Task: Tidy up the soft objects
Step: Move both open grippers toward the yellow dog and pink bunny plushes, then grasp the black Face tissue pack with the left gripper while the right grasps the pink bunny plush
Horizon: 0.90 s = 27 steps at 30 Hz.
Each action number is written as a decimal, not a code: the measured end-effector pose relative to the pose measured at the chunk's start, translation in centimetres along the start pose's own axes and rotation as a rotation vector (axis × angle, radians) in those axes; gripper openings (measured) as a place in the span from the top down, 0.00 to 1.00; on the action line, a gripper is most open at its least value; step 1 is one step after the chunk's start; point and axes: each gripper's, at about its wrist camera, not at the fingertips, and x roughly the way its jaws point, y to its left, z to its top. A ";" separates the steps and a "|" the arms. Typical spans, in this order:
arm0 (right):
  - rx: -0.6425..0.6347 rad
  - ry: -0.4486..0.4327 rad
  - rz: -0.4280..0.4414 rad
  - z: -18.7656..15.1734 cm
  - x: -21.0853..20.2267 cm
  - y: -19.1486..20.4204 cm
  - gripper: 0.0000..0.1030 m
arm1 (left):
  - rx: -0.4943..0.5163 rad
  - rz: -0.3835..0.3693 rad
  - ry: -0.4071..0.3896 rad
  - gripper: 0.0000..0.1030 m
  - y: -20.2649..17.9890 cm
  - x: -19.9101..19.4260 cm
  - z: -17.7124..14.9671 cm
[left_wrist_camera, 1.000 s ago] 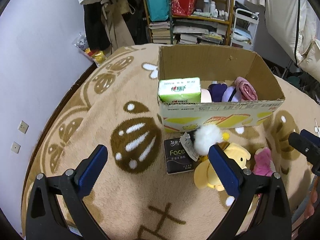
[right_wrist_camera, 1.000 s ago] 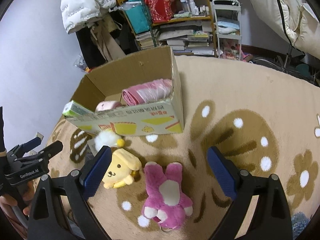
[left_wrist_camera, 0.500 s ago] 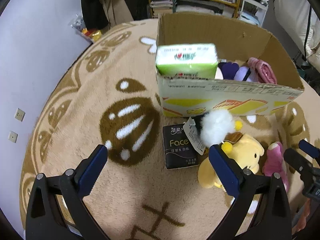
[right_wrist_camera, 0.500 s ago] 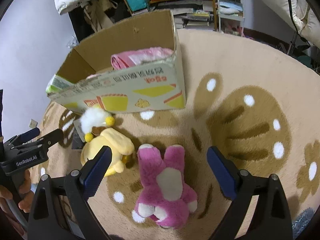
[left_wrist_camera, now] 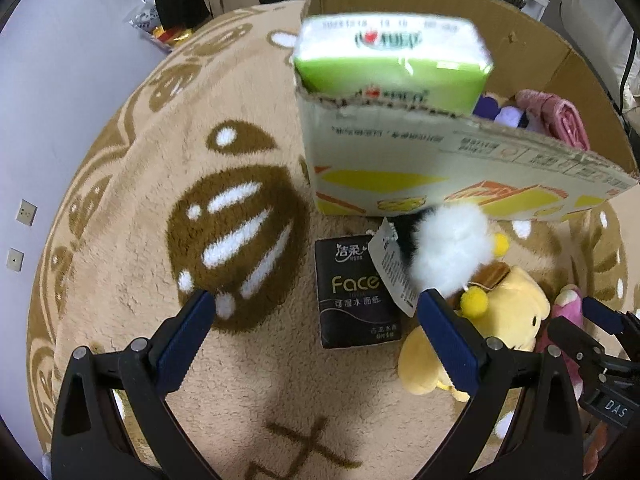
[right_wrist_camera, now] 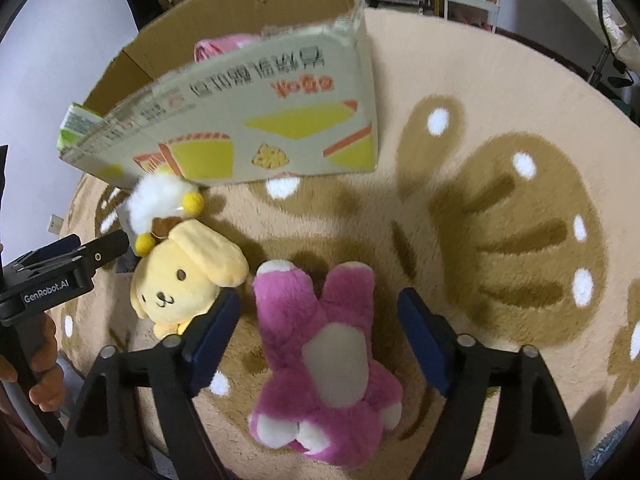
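Both grippers have dropped way closer to the rug (left_wrist_camera: 120,184) in the last second, so the cardboard box (right_wrist_camera: 280,120) now looms over everything. Right gripper (right_wrist_camera: 320,328), wide open and empty, straddles the pink plush (right_wrist_camera: 320,344), so that grab looks imminent. Left gripper (left_wrist_camera: 316,320), also wide open and empty, hangs over the black tissue pack (left_wrist_camera: 352,292).
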 end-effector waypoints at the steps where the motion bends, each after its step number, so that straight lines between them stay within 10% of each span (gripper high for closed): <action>1: 0.000 0.008 -0.001 0.1 0.3 0.0 0.20 | 0.005 0.000 0.008 0.03 -0.1 0.3 0.0; 21: -0.005 0.053 -0.027 0.2 1.9 -0.2 0.34 | -0.015 -0.037 0.079 0.03 0.8 3.4 0.4; 27: -0.014 0.053 -0.015 0.4 1.6 0.0 0.44 | -0.026 -0.088 0.093 0.20 1.3 3.9 0.5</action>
